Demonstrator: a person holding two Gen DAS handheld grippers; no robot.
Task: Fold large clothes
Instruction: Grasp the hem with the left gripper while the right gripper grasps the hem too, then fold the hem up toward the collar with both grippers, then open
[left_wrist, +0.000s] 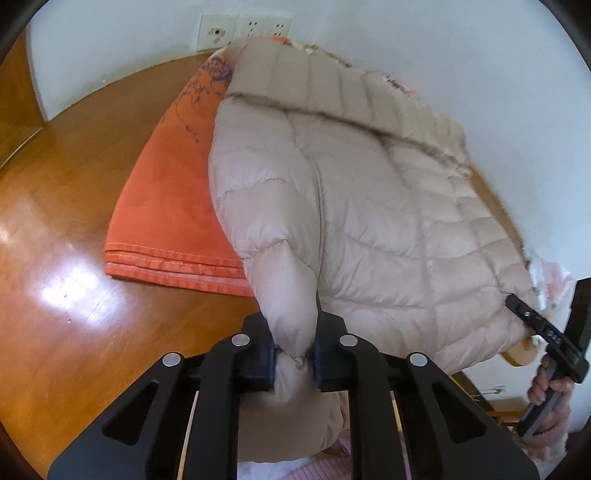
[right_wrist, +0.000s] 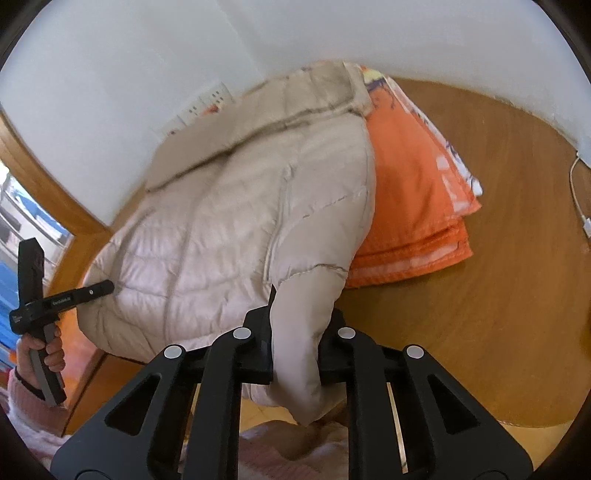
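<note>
A pale beige quilted down jacket (left_wrist: 362, 206) is seen lifted at its near edge above a wooden counter (left_wrist: 66, 229), while its far part, with the collar, lies over a folded orange blanket (left_wrist: 170, 206) that rests on the counter against a white wall (left_wrist: 443, 44). In the left wrist view, a puffy fold of the jacket's edge is pinched between the blue pads of the left tool (left_wrist: 294, 360), which is closed on it. In the right wrist view, another padded fold of the same jacket (right_wrist: 236, 221) is clamped between the black fingers of the right tool (right_wrist: 295, 354), likewise closed on the fabric. The jacket is thus held at two points along its near edge and hangs between them, its quilting seams and a central seam showing.

The right tool (left_wrist: 517, 310) is also seen from the left wrist view at the jacket's edge, with a hand (left_wrist: 546, 391) gripped around its handle. The left tool (right_wrist: 105, 288) is seen likewise from the right wrist view, held by a hand (right_wrist: 40, 350) in a pink sleeve (right_wrist: 18, 398). Small pale lettering is printed on that tool's arm, but it is too blurred to be read.

The blanket (right_wrist: 406, 206) carries a purple printed pattern near its far end; no words can be made out in it. White wall sockets (left_wrist: 245, 29) are mounted above the counter, and a white cable (right_wrist: 580, 199) lies at the counter's right side.
</note>
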